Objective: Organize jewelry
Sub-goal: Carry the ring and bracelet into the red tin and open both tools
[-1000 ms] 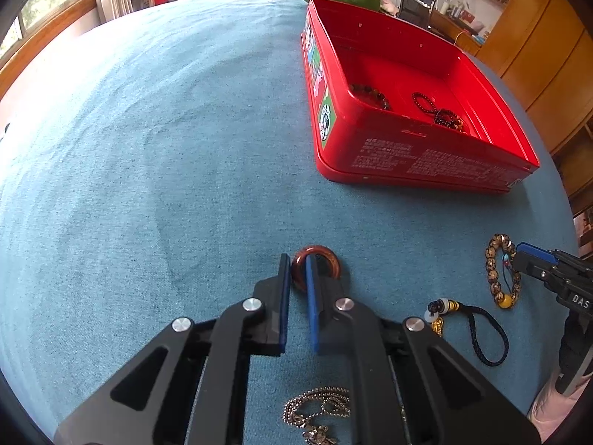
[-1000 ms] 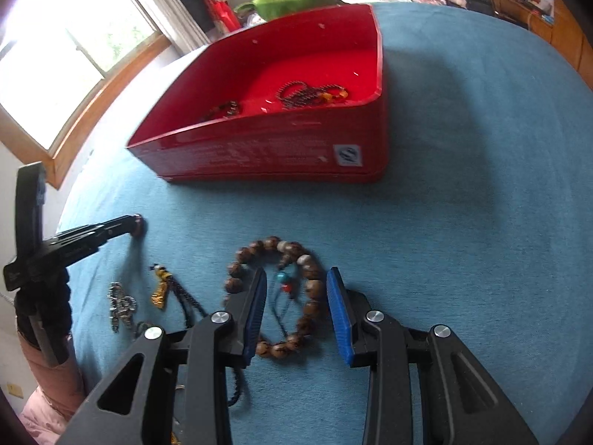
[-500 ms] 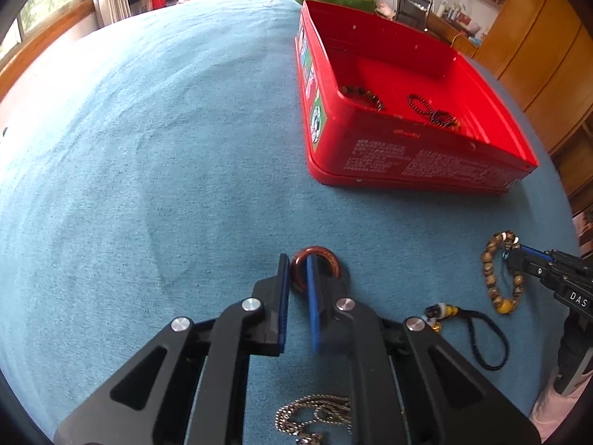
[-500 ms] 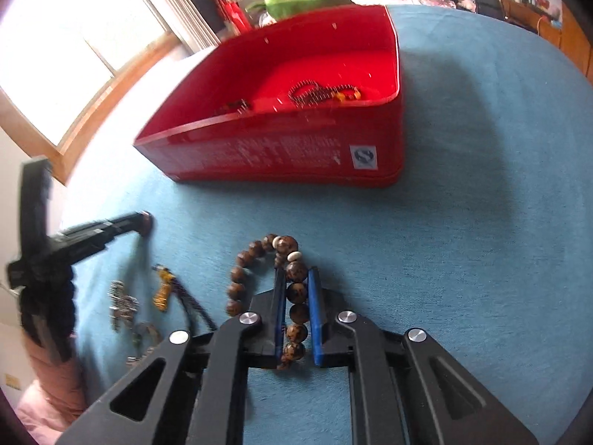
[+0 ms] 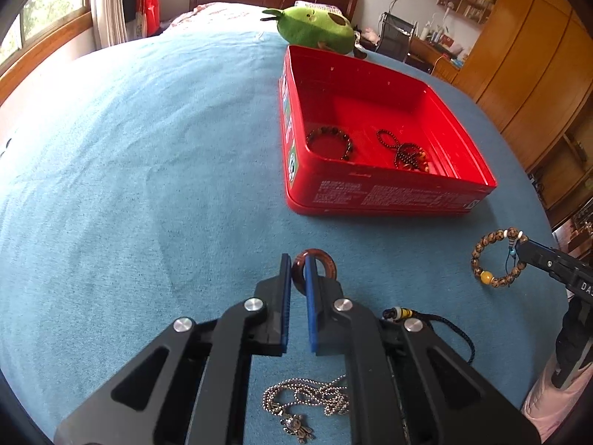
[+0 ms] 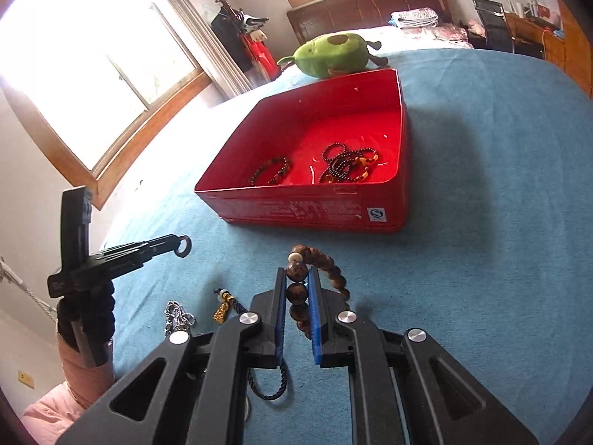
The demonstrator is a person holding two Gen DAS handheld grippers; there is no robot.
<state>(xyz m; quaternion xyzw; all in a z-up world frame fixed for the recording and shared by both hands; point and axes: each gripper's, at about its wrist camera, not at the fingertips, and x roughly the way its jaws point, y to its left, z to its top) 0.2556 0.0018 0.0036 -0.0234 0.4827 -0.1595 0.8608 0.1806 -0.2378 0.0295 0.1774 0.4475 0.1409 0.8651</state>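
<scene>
- Both grippers have risen since a second ago, each carrying its piece off the blue cloth [image 5: 129, 170].
- Nearest me, my right gripper [image 6: 297, 278] pinches the brown wooden bead bracelet [image 6: 333, 270].
- My left gripper [image 5: 296, 270] clamps the reddish-brown ring [image 5: 326, 261], short of the red rectangular tin [image 5: 370, 196].
- Beyond, two dark bead bracelets [image 5: 330, 141] lie inside that tin.

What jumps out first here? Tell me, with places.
The open red tin on the blue cloth, with dark bead bracelets inside and a green plush toy behind it. Nearer, the left gripper pinches a reddish-brown ring, and the right gripper clamps a wooden bead bracelet.
</scene>
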